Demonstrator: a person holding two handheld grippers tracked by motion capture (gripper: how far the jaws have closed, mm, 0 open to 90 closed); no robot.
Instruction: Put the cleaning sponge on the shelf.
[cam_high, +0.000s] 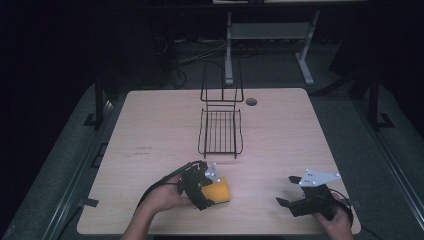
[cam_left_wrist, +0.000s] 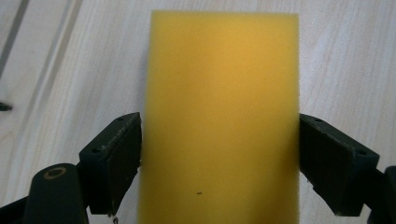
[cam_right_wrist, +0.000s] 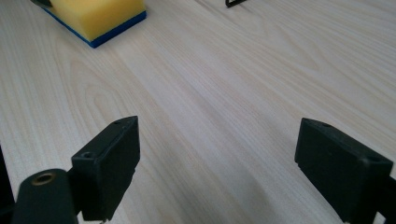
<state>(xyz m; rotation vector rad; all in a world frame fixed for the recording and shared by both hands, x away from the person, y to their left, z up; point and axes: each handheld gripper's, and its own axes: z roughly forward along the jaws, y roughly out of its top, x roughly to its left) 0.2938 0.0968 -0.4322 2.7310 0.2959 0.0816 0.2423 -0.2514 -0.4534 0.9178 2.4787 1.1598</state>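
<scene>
A yellow sponge (cam_high: 220, 190) with a blue underside lies flat on the wooden table (cam_high: 150, 130) near its front edge. My left gripper (cam_high: 211, 193) is held over it from the left. In the left gripper view the sponge (cam_left_wrist: 219, 102) fills the gap of the gripper (cam_left_wrist: 219, 158), and the wide-spread jaws stand at its two long sides without squeezing it. My right gripper (cam_high: 286, 190) hovers open near the front right, low over bare wood (cam_right_wrist: 217, 158). From there the sponge (cam_right_wrist: 100, 14) shows far off at the upper left.
A black wire rack (cam_high: 220, 131) with an upright back stands at the table's middle, beyond the sponge. A round cable hole (cam_high: 251, 101) sits near the far edge. Desk legs and cables lie on the dark floor behind.
</scene>
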